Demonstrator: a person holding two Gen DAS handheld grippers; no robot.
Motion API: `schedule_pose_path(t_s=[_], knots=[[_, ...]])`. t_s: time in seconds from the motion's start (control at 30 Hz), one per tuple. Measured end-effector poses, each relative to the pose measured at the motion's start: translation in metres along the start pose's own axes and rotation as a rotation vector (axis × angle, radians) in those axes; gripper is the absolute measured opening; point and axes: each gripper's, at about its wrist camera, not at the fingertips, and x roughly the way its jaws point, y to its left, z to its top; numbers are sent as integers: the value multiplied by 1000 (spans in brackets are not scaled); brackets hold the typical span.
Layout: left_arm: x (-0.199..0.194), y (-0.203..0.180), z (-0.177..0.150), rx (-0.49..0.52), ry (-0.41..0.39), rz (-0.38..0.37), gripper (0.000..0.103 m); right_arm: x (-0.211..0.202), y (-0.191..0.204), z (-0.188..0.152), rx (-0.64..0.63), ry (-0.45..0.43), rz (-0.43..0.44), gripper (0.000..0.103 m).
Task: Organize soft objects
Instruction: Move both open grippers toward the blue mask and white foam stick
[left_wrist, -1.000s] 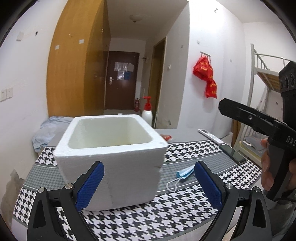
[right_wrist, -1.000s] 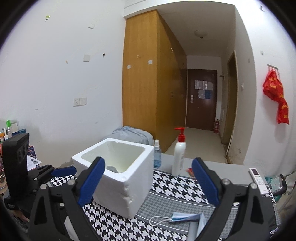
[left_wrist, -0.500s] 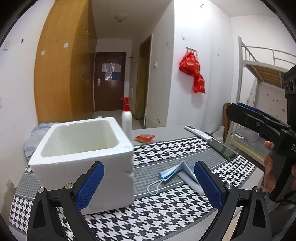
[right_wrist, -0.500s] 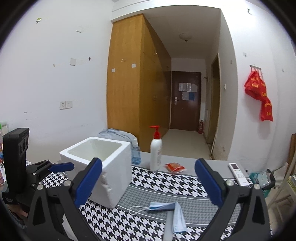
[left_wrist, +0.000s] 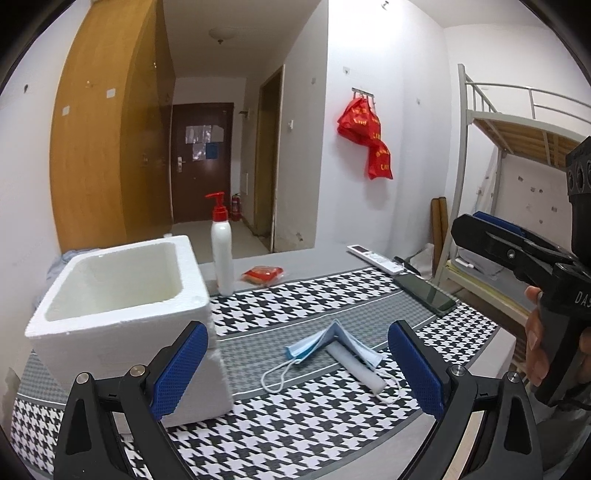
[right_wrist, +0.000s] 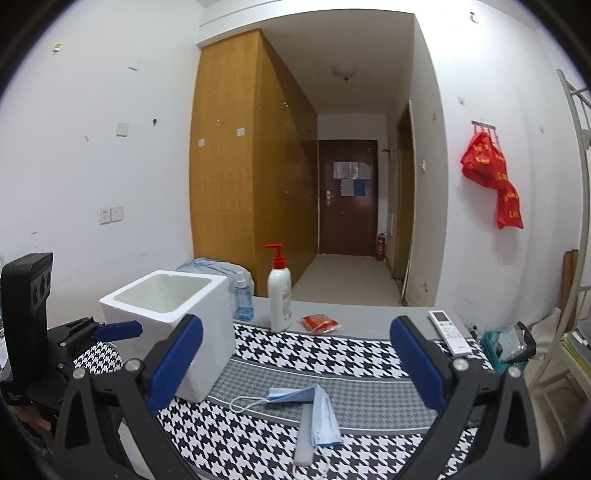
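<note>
Face masks (right_wrist: 314, 410) lie flat on the checked tabletop (right_wrist: 332, 354), at 4 o'clock from the white foam box (right_wrist: 173, 317), apart from it. Right gripper (right_wrist: 295, 373) wide, jaws empty, masks just below. Left gripper (left_wrist: 295, 373) also wide, empty, with the box at 10 o'clock and the masks dead ahead.

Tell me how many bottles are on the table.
2: a white pump bottle with a red top standing behind the foam box, and a small clear blue bottle between them against the box. Others may hide behind the box.
</note>
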Motion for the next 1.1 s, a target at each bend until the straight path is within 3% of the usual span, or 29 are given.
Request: schedule_pose_path(t_s=[1.1], knots=[[57,-40,-33,-11,112,1,98,26,-54,-56,47,174,-49,103]])
